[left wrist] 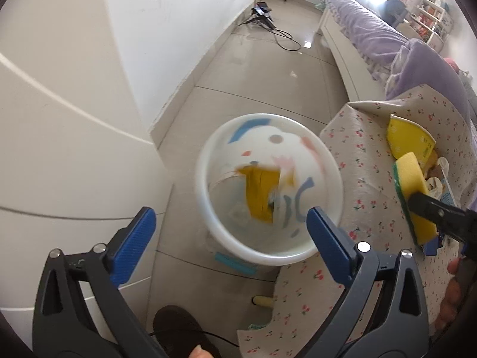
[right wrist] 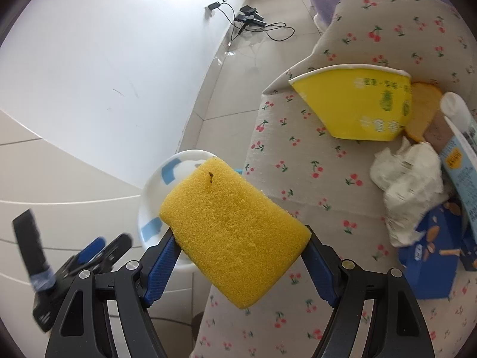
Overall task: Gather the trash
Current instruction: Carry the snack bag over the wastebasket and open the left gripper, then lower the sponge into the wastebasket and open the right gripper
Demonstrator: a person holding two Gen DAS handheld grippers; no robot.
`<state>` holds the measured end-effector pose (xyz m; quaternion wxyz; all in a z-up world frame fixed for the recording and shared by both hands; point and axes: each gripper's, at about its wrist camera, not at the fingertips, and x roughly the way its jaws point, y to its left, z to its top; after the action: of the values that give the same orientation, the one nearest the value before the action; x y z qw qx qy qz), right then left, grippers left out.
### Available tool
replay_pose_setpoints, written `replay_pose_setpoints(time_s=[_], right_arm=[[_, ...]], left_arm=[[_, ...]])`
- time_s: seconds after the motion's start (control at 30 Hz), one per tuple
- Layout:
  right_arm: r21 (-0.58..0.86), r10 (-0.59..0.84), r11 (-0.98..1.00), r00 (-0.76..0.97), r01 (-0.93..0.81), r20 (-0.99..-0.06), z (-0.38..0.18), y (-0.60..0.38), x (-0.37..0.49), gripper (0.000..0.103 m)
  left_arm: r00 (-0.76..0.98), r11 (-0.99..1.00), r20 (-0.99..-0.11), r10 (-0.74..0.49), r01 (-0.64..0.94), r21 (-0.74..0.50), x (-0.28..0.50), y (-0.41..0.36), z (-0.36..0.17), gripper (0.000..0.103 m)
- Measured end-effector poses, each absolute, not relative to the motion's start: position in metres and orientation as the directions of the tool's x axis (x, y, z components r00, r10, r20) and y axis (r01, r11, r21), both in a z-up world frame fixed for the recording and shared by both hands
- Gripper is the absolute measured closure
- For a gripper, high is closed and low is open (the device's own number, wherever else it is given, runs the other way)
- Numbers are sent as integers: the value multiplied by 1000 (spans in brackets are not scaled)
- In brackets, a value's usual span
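Left wrist view: left gripper [left wrist: 229, 232] spread wide, blue pads [left wrist: 135, 240] far apart, nothing clamped between them. Directly below and ahead, a white trash bin [left wrist: 205, 197] with blue and pink markings, standing on the tiled floor [left wrist: 262, 83] just beside the table edge. Inside the bin, a blurred yellow piece of packaging [left wrist: 259, 194], apart from both pads. To the right, a table under a cherry-print cloth [left wrist: 366, 161]; on it a flattened yellow paper cup [left wrist: 408, 137] near the far edge. Nearer, the right gripper [left wrist: 429, 208], dark and seen from the side, clamped on a yellow sponge [left wrist: 413, 176] with a green scouring face, held above the cloth and to the right of the bin. A dark shoe [left wrist: 179, 325] at the bottom edge, fingers of a hand [left wrist: 453, 292] at lower right.

Right wrist view: right gripper [right wrist: 238, 253] held partly open around the yellow sponge [right wrist: 232, 232], both blue pads [right wrist: 162, 271] pressing on its sides, sponge tilted and jutting forward. Behind the sponge, part of the white trash bin's rim [right wrist: 158, 179], low on the floor left of the table. At lower left, the left gripper [right wrist: 92, 250], blurred. On the cherry-print cloth [right wrist: 298, 155] to the right, well apart from the pads: the flattened yellow paper cup [right wrist: 366, 104], a slice of bread [right wrist: 423, 110], a white plastic spoon [right wrist: 454, 104], a crumpled white tissue [right wrist: 408, 191], a blue snack box [right wrist: 432, 253] and a printed leaflet [right wrist: 462, 161].
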<state>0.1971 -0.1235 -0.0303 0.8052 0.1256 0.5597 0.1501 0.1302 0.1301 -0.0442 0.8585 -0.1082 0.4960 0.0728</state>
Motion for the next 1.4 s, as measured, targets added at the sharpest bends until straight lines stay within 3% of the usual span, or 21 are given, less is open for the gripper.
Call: replay_pose_setpoints(time_s=[0.3, 0.47, 0.6, 0.83, 1.07, 1.4], right_arm=[[391, 408, 913, 296, -118, -864, -52, -87, 218, 20], [505, 513, 856, 296, -109, -806, -54, -81, 228, 11], [543, 542, 835, 313, -92, -780, -50, -86, 233, 11], [493, 487, 866, 352, -79, -799, -31, -107, 219, 11], [327, 344, 939, 374, -109, -861, -8, -129, 196, 11], [279, 304, 952, 417, -123, -856, 15, -179, 165, 11]], left_arm=[[463, 952, -886, 29, -282, -117, 116, 156, -47, 1], [469, 942, -883, 28, -307, -134, 111, 164, -46, 1], [473, 939, -881, 22, -312, -144, 109, 165, -45, 1], [472, 943, -882, 8, -297, -151, 108, 158, -43, 1], [466, 955, -885, -21, -253, -156, 106, 140, -41, 1], [492, 970, -869, -49, -184, -158, 106, 102, -26, 1]])
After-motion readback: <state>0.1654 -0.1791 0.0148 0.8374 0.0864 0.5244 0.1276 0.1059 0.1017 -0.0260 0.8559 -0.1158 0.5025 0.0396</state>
